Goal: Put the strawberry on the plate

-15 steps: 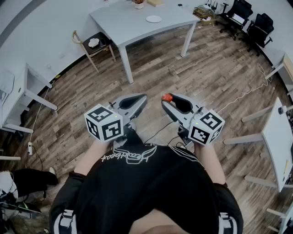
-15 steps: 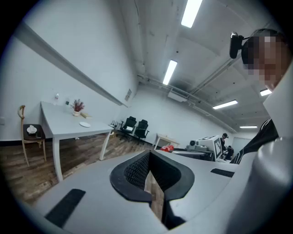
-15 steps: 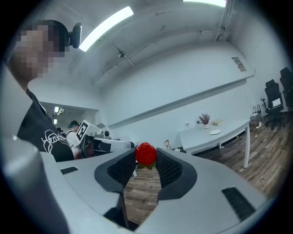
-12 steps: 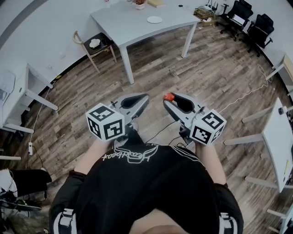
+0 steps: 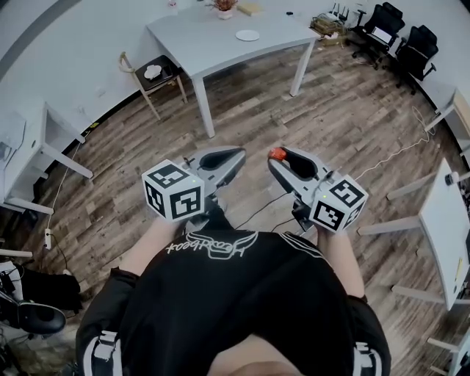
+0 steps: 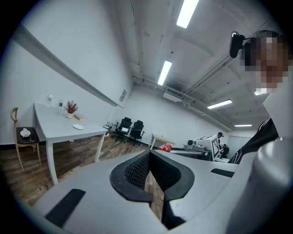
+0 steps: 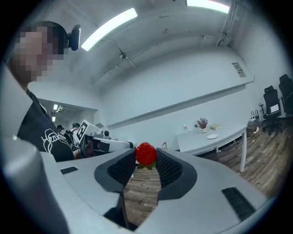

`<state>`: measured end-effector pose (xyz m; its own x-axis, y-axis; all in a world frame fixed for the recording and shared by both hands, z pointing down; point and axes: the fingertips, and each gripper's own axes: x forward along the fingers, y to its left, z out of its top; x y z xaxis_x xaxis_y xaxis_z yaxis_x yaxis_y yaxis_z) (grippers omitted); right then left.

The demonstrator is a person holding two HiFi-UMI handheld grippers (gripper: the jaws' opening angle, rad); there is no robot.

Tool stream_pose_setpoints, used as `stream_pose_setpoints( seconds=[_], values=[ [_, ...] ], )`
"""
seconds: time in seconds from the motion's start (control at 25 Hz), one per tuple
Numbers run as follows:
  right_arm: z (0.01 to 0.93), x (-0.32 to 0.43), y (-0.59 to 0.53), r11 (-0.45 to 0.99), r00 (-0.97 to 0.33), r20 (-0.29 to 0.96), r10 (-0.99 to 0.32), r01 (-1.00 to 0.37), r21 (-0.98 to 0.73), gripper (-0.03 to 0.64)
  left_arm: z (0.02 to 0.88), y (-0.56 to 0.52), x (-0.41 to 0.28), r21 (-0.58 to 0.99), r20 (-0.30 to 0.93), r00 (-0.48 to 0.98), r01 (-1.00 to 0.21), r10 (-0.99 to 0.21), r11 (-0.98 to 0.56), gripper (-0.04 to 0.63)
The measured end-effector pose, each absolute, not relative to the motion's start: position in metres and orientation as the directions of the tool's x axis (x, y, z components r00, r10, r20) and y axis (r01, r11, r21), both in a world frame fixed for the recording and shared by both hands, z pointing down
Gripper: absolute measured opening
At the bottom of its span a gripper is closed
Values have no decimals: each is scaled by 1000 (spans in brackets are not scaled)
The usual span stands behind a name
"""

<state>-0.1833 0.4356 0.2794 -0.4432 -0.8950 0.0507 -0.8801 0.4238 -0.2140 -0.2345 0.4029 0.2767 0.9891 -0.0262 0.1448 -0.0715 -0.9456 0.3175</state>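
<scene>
A red strawberry (image 5: pixel 276 154) (image 7: pixel 145 153) sits pinched between the tips of my right gripper (image 5: pixel 279 157) (image 7: pixel 145 158), which is shut on it and held level at waist height over the wooden floor. My left gripper (image 5: pixel 236 156) (image 6: pixel 149 154) hangs beside it, shut, with nothing between its fingers. A small white plate (image 5: pixel 247 35) (image 7: pixel 212 136) (image 6: pixel 78 127) lies on a grey table (image 5: pixel 213 44) far ahead of both grippers. From the left gripper view the strawberry (image 6: pixel 165 147) shows off to the right.
A wooden chair (image 5: pixel 150 72) with a white object on its seat stands left of the table. A flower vase (image 5: pixel 222 6) is at the table's back. Black office chairs (image 5: pixel 400 37) are far right, white desks (image 5: pixel 29 147) left and right, and a cable (image 5: pixel 382 158) crosses the floor.
Both grippers have drifted slightly to the right in the head view and the floor has slid beneath them. The strawberry stays in the right jaws.
</scene>
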Motion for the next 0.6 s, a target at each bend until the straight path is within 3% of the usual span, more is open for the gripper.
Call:
stream_pose_setpoints(
  seconds=[0.6],
  values=[
    [293,-167,424,392,-412,54,-910,-894,-216,133,293,390,-220,313,161,987,-51,0,-948,6]
  ],
)
